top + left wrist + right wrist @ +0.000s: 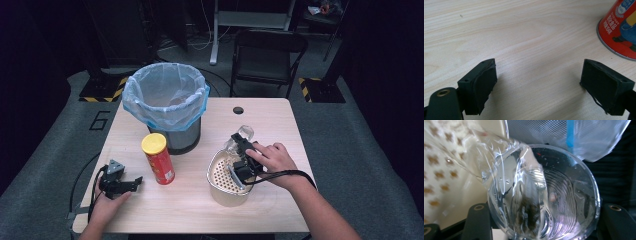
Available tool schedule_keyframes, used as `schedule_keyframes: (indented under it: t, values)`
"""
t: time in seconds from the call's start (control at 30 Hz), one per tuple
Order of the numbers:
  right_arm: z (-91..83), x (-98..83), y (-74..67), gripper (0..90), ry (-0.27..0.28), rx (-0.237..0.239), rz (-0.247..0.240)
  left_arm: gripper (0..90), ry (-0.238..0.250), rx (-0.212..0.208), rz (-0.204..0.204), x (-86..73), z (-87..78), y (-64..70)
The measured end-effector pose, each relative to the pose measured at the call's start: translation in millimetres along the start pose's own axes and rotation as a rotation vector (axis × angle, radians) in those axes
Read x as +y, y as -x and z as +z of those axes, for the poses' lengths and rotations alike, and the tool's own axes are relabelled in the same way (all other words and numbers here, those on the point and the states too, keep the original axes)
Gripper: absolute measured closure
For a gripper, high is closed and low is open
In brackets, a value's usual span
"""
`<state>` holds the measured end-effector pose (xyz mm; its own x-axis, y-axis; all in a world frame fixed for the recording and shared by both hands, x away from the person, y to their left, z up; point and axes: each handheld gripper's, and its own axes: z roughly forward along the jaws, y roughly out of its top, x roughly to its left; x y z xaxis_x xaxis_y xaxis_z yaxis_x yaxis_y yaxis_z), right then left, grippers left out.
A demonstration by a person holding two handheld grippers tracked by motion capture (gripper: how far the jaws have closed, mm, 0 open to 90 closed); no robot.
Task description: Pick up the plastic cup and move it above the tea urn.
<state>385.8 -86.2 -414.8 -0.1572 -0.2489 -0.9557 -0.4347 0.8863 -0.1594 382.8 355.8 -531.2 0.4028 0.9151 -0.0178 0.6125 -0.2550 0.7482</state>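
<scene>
The clear plastic cup [541,195] sits between my right gripper [243,150] jaws, one black jaw on either side of its ribbed wall, low in the right gripper view, and they appear to be holding it, roughly half closed around its width. I carry it tipped on its side with the open mouth facing away from me, which I judge suits emptying it or dropping it into something; a crumpled piece of clear film looks tucked inside it, with a dark smear that I cannot identify. From above the cup [242,134] hovers over the far rim of the cream perforated basket [223,192], which stands near the bench's [190,210] near right corner, so the cup is off the bench, not resting on it. Beyond its mouth I see mesh and a blue-edged liner, so I am aimed toward the mesh waste bin [166,102] with its pale bag, standing toward the far left part of the bench; I take that as where the cup is bound. The red crisp can [158,158] with its yellow lid stands upright just in front of the bin, well apart from the cup. My left gripper [131,183] rests near the near left corner, jaws spread wide and empty over bare wood, the can [621,27] just beyond them, probably parked until needed.
</scene>
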Motion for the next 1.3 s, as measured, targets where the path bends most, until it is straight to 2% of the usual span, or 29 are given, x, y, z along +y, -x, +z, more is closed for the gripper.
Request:
schedule_keyframes:
  t: [0.03, 0.07, 0.1, 0.13, 0.17, 0.2, 0.27, 0.3, 0.33, 0.37, 0.43, 0.5, 0.53, 0.57, 0.6, 0.63, 0.67, 0.7, 0.73, 0.9, 0.93, 0.97, 1.0, 1.03, 1.3]
  values:
    - [-1.2, 2.3, 0.2, 38.1, 0.003, -0.012, -0.039, 13.1, 0.000, 0.000, 0.000, 0.0, 0.0, 0.0]
    - [-1.2, 2.3, 0.2, 38.1, 0.003, -0.012, -0.039, 13.1, 0.000, 0.000, 0.000, 0.0, 0.0, 0.0]
    - [-1.8, 6.8, -4.1, 38.0, -0.008, -0.010, -0.078, 13.1, 0.000, 0.000, 0.000, 0.0, 0.0, 0.0]
    - [-1.8, 6.8, -4.1, 38.0, -0.008, -0.010, -0.078, 13.1, 0.000, 0.000, 0.000, 0.0, 0.0, 0.0]
    - [-2.5, 9.8, -6.2, 37.9, -0.011, -0.016, -0.120, 13.1, 0.000, 0.000, 0.000, 0.0, 0.0, -0.1]
    - [-2.5, 9.8, -6.2, 37.9, -0.011, -0.016, -0.120, 13.1, 0.000, 0.000, 0.000, 0.0, 0.0, -0.1]
    - [-2.1, 11.9, -8.5, 37.8, -0.015, -0.028, -0.194, 13.1, 0.000, 0.000, 0.001, 0.0, 0.0, -0.1]
    - [-2.1, 11.9, -8.5, 37.8, -0.015, -0.028, -0.194, 13.1, 0.000, 0.000, 0.001, 0.0, 0.0, -0.1]
    - [-2.6, 13.1, -5.6, 37.8, -0.017, -0.017, -0.267, 13.1, 0.000, -0.001, 0.001, 0.0, 0.0, -0.1]
    - [-2.6, 13.1, -5.6, 37.8, -0.017, -0.017, -0.267, 13.1, 0.000, -0.001, 0.002, 0.0, 0.0, -0.2]
    - [-5.0, 13.9, -5.0, 37.7, -0.023, -0.056, -0.273, 13.1, 0.000, 0.000, 0.001, 0.0, 0.0, -0.1]
    - [-7.2, 13.6, -3.9, 37.7, -0.014, -0.070, -0.259, 13.1, 0.000, 0.000, 0.000, 0.0, 0.0, -0.1]
    - [-8.0, 13.5, -4.0, 37.7, -0.002, -0.073, -0.236, 13.1, 0.000, 0.000, 0.000, 0.0, 0.0, -0.1]
    - [-8.9, 13.3, -2.7, 37.7, 0.000, -0.060, -0.257, 13.1, 0.000, 0.000, 0.001, 0.0, 0.0, -0.1]
    - [-8.8, 13.5, -1.9, 37.7, 0.009, -0.018, -0.244, 13.1, 0.000, 0.000, 0.000, 0.0, 0.0, 0.0]
    - [-8.8, 13.5, -1.9, 37.7, 0.009, -0.018, -0.244, 13.1, 0.000, 0.000, 0.000, 0.0, 0.0, 0.0]
    - [-11.7, 14.1, 0.2, 37.7, 0.014, -0.098, -0.284, 13.1, 0.000, 0.000, 0.000, 0.0, 0.0, -0.1]
    - [-12.7, 13.5, -1.0, 37.7, 0.007, -0.096, -0.262, 13.1, 0.000, 0.000, 0.000, 0.0, 0.0, -0.1]
    - [-14.4, 13.5, 0.9, 37.6, -0.007, -0.065, -0.308, 13.1, 0.000, 0.000, 0.000, 0.0, 0.0, -0.1]
    - [-15.8, 13.9, 1.0, 37.6, 0.000, -0.071, -0.335, 13.1, 0.000, 0.000, 0.001, 0.0, 0.0, -0.1]
    - [-14.3, 14.3, 2.3, 37.6, 0.007, -0.012, -0.347, 13.1, 0.000, -0.001, 0.001, 0.0, 0.0, -0.2]
    - [-14.3, 14.3, 2.3, 37.6, 0.007, -0.012, -0.347, 13.1, 0.000, -0.001, 0.001, 0.0, 0.0, -0.2]
    - [-15.4, 13.8, 2.3, 37.6, 0.000, -0.069, -0.361, 13.1, 0.000, 0.000, 0.000, 0.0, 0.0, 0.0]
    - [-15.8, 14.2, 2.0, 37.6, 0.000, -0.079, -0.362, 13.1, 0.000, 0.000, 0.000, 0.0, 0.0, -0.1]
    - [-16.1, 14.7, 2.5, 37.6, 0.006, -0.083, -0.362, 13.1, 0.000, 0.000, 0.000, 0.0, 0.0, -0.1]
